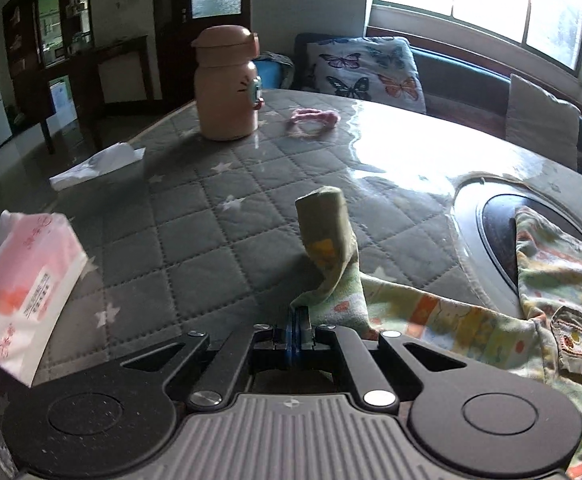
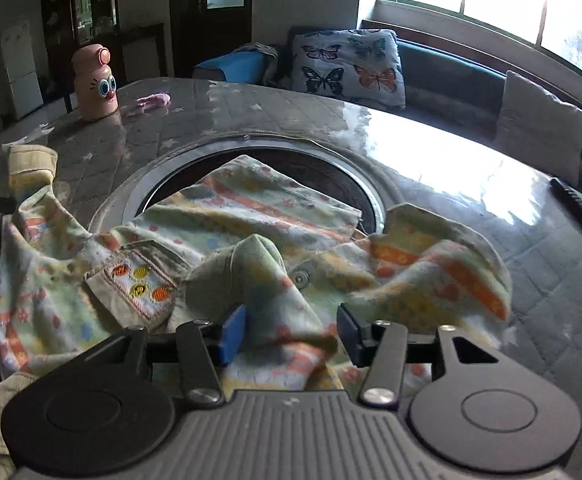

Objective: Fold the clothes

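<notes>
A small pale-green garment [image 2: 251, 216] with an orange and yellow print lies crumpled on the quilted table [image 1: 195, 216], partly over a round dark recess [image 2: 315, 168]. It has an embroidered pocket [image 2: 139, 284] and a snap button [image 2: 301, 278]. My left gripper [image 1: 300, 320] is shut on one sleeve, whose cuff [image 1: 323, 220] stands up past the fingers. The rest of the garment [image 1: 471, 332] trails off to the right. My right gripper [image 2: 291, 332] is open low over the garment's front, and a raised fold of cloth lies between its blue pads [image 2: 233, 332] without being pressed.
At the far left of the table stand a peach bottle [image 1: 227, 88] and a pink item [image 1: 315, 118]. A white tissue [image 1: 99, 164] and a pink-white packet [image 1: 23, 292] lie nearer on the left. A black stick [image 2: 579, 216] lies at the right. A sofa with a butterfly cushion [image 1: 367, 68] runs behind.
</notes>
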